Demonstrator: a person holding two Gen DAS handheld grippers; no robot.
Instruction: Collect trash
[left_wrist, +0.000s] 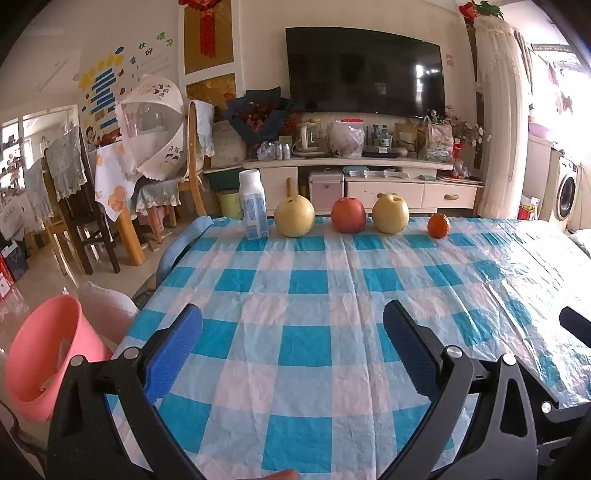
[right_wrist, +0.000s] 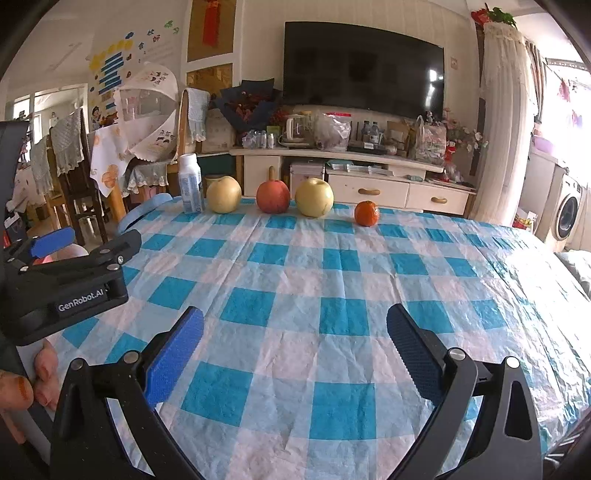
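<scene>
A white milk bottle (left_wrist: 253, 206) with a blue label stands upright at the far left edge of the table; it also shows in the right wrist view (right_wrist: 191, 184). A pink bin (left_wrist: 48, 354) sits on the floor left of the table. My left gripper (left_wrist: 291, 332) is open and empty, over the near part of the checked tablecloth (left_wrist: 306, 280). My right gripper (right_wrist: 295, 332) is open and empty, to the right of the left one. The left gripper's body (right_wrist: 70, 273) shows at the left of the right wrist view.
A row of fruit stands at the far edge: a yellow pear (left_wrist: 294, 216), a red apple (left_wrist: 348, 215), a second yellow pear (left_wrist: 390, 214) and a small orange (left_wrist: 439, 226). Chairs (left_wrist: 74, 206) stand left of the table, a TV cabinet (left_wrist: 369, 177) behind it.
</scene>
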